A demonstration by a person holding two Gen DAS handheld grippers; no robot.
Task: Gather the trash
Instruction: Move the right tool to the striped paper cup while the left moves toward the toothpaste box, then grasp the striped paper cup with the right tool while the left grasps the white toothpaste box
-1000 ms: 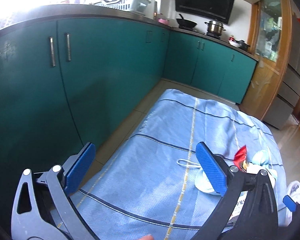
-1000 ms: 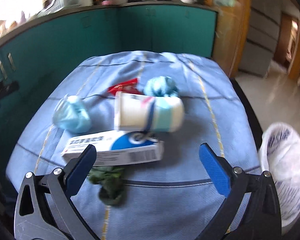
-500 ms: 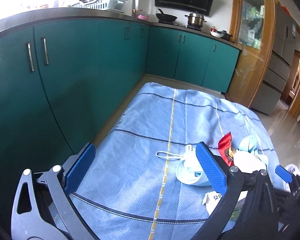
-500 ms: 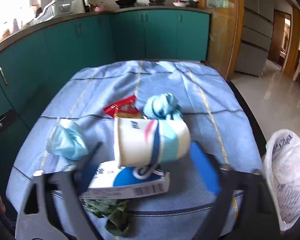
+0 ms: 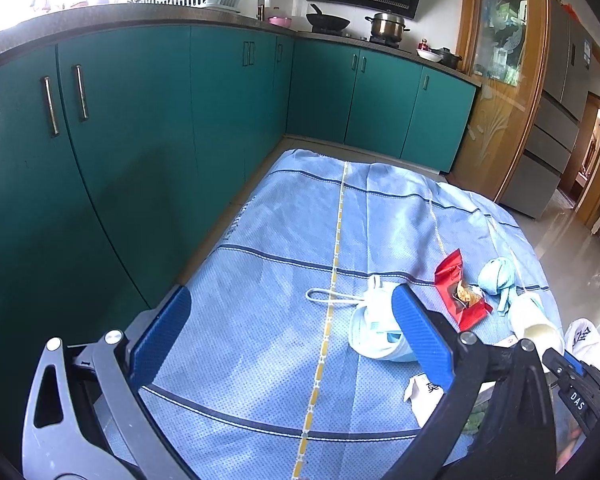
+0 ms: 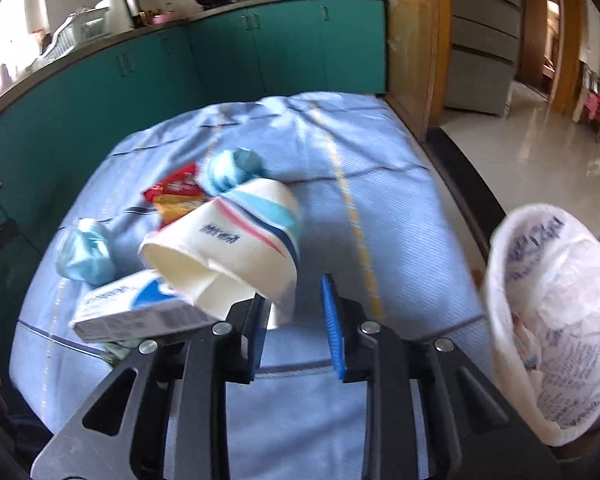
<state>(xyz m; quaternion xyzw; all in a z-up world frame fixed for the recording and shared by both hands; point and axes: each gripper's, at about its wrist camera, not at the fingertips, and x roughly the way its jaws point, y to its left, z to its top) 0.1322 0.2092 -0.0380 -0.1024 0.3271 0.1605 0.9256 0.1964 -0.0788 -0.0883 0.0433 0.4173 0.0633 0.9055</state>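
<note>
The right gripper [image 6: 296,320] pinches the wall of a paper cup [image 6: 236,240] between its narrowed blue pads, and the cup tilts with its open mouth toward the lower left, above the blue striped cloth [image 6: 332,152]. Just beside the cup's mouth lies a white and blue box [image 6: 136,312], with a bit of green leaf [image 6: 120,350] under its near edge. A crumpled face mask [image 6: 86,256] sits to the left, and a red snack wrapper [image 6: 176,194] and a blue wad [image 6: 230,170] lie behind the cup. A white plastic bag [image 6: 552,320] hangs open at the right, off the cloth.

The left gripper [image 5: 292,336] hovers with its jaws spread wide and holds nothing, over the cloth's left part, near the mask. Teal cabinets [image 5: 148,120] run along the far side.
</note>
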